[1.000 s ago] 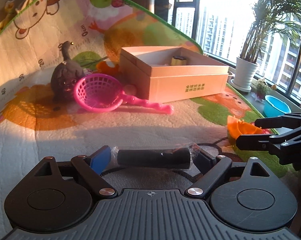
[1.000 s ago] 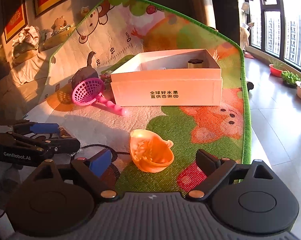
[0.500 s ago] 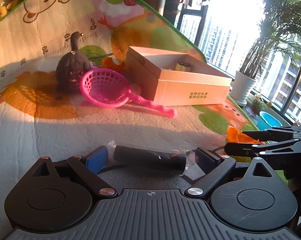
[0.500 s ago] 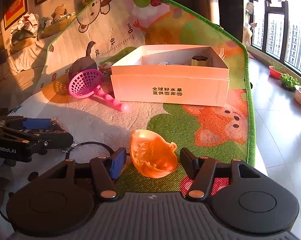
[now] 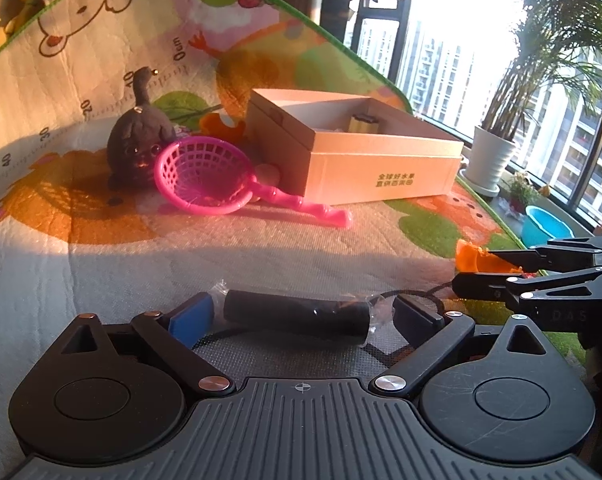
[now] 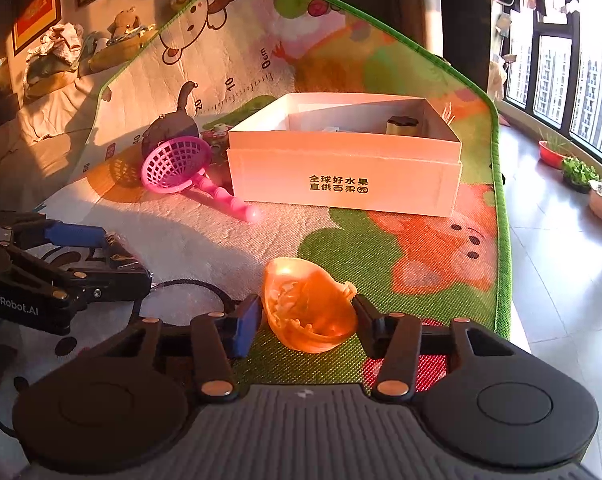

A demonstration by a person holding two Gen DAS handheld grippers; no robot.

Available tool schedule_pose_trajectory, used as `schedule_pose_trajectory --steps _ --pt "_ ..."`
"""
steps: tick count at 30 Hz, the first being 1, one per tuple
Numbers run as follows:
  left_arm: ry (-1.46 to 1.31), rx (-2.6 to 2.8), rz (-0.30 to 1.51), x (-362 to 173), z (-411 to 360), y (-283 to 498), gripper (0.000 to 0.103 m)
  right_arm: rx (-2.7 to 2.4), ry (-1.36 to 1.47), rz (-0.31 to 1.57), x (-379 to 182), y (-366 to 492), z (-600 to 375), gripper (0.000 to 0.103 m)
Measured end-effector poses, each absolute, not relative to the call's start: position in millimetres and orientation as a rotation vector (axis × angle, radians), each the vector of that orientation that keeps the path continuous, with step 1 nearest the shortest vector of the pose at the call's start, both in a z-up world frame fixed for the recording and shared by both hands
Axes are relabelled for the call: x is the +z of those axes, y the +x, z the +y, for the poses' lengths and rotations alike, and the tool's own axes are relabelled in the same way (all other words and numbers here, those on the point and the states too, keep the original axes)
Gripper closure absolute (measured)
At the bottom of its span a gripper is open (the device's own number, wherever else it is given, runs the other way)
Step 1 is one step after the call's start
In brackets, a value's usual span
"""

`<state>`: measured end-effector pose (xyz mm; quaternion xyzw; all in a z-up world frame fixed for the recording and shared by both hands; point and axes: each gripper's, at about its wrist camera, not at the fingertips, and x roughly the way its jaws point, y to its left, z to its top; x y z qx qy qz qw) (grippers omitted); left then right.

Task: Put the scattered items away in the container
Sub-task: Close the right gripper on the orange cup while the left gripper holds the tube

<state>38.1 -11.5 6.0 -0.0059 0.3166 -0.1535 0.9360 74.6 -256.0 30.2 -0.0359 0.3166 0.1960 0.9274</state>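
My left gripper [image 5: 301, 312] is shut on a black cylinder in clear wrap [image 5: 297, 317], held endwise between its pads just above the play mat. My right gripper [image 6: 307, 322] has closed around an orange shell-shaped toy [image 6: 309, 308], with both pads at its sides; the toy rests on the mat. The open white cardboard box [image 6: 343, 186] stands farther back and also shows in the left wrist view [image 5: 381, 174]; a small dark-capped item [image 6: 401, 125] lies inside. A pink toy net [image 5: 205, 176] and a dark cat toy [image 5: 139, 140] lie left of the box.
The colourful play mat [image 6: 417, 248] curls up behind the box. An orange toy [image 5: 221, 124] lies behind the net. A black cable loop [image 6: 189, 292] lies on the mat between the grippers. Potted plants and a tiled floor [image 6: 561, 280] are to the right.
My right gripper moved forward and closed its fingers from wide open onto the orange shell toy. My left gripper kept its hold on the black cylinder and shifted slightly.
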Motion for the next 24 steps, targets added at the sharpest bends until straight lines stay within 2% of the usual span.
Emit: schedule_pose_trajectory --steps 6,13,17,18,20,24 --pt "0.203 -0.374 0.679 5 -22 40 0.002 0.407 -0.060 0.649 30 75 -257 0.052" --pt "0.230 -0.372 0.685 6 -22 54 0.002 0.417 -0.065 0.650 30 75 -256 0.048" --pt "0.193 -0.376 0.696 6 -18 56 0.002 0.429 -0.072 0.655 30 75 -254 0.042" --pt "0.186 -0.373 0.696 6 -18 55 0.003 0.433 -0.071 0.657 30 76 -254 0.040" --pt "0.168 -0.378 0.699 6 -18 54 0.010 0.436 -0.068 0.663 31 78 -254 0.039" --pt "0.164 -0.367 0.694 7 -22 49 0.012 0.434 -0.074 0.671 32 80 -253 0.038"
